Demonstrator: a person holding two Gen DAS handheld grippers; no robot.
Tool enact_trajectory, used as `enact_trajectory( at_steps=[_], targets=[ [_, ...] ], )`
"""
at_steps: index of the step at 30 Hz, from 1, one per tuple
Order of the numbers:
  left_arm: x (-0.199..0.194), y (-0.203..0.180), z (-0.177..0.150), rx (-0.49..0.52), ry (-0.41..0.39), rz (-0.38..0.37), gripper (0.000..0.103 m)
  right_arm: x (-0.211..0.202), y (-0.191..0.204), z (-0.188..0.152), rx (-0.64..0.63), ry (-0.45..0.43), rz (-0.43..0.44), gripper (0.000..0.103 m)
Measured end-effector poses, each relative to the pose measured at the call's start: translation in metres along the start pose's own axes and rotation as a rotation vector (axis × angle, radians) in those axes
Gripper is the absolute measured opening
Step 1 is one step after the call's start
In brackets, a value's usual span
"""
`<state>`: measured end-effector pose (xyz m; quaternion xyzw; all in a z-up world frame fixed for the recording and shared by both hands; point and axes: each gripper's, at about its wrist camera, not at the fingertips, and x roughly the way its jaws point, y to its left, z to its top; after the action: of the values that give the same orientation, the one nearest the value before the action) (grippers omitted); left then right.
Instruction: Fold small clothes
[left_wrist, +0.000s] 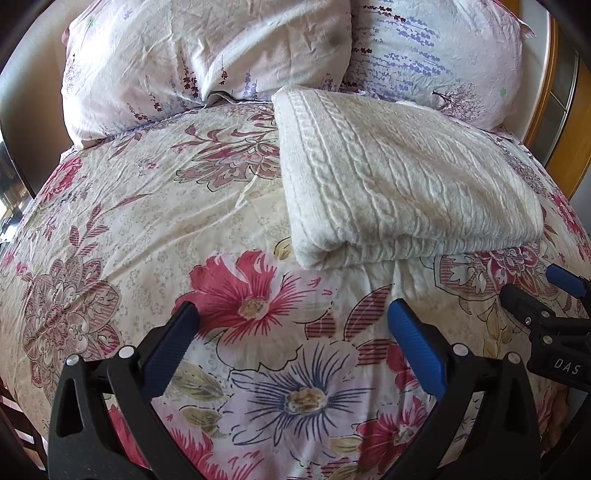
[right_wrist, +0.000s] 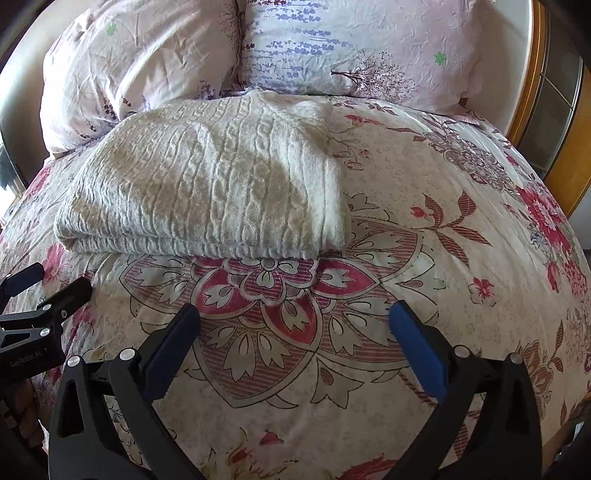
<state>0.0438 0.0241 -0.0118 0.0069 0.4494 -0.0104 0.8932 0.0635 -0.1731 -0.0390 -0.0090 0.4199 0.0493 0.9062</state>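
Sweater (left_wrist: 402, 177), cream cable-knit, folded rectangle, on floral cotton bedspread (left_wrist: 147, 229)

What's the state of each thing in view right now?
cream knit sweater: folded, lying flat on the bedspread, touched by neither gripper.
left hand-held gripper: open, empty, short of the sweater.
right hand-held gripper: open, empty, short of the sweater.
floral bedspread: spread out, lightly wrinkled.
two pillows: side by side at the head of the bed.

A folded cream cable-knit sweater (right_wrist: 207, 184) lies on a floral bedspread (right_wrist: 424, 221) below two pillows (right_wrist: 332, 48), while the right gripper (right_wrist: 293, 328) hovers nearby, jaws wide apart, holding nothing.
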Motion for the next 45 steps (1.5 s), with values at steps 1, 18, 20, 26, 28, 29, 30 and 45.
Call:
enact_trajectory(
  at_steps=[1, 18, 20, 26, 28, 29, 30, 45],
  targets=[
    [0.0, -0.0001, -0.0001, 0.001, -0.003, 0.0, 0.101, 0.0, 0.0, -0.0002, 0.0, -0.002, 0.0, 0.102],
    [-0.0011, -0.001, -0.0012, 0.003, -0.015, 0.0, 0.101, -0.0001, -0.0003, -0.0006, -0.003, -0.005, 0.003, 0.102],
    [-0.0011, -0.001, -0.0013, 0.003, -0.015, 0.0, 0.101, -0.0001, -0.0003, -0.0006, -0.003, -0.005, 0.003, 0.102],
    [-0.001, -0.0012, -0.0013, 0.002, -0.015, 0.001, 0.101, -0.0003, -0.0004, -0.0006, -0.003, -0.006, 0.003, 0.102],
    [-0.0009, -0.0012, -0.0012, 0.002, -0.015, 0.001, 0.101, -0.0003, -0.0005, -0.0006, -0.003, -0.006, 0.003, 0.102],
    [-0.0008, -0.0012, -0.0011, 0.002, -0.015, 0.001, 0.101, -0.0003, -0.0005, -0.0006, -0.003, -0.006, 0.003, 0.102],
    [-0.0008, -0.0012, -0.0012, 0.002, -0.015, 0.001, 0.101, -0.0003, -0.0005, -0.0006, -0.003, -0.006, 0.002, 0.102],
    [-0.0012, -0.0013, -0.0011, 0.001, -0.015, 0.002, 0.101, -0.0003, -0.0004, -0.0006, -0.002, -0.006, 0.002, 0.102]
  ],
)
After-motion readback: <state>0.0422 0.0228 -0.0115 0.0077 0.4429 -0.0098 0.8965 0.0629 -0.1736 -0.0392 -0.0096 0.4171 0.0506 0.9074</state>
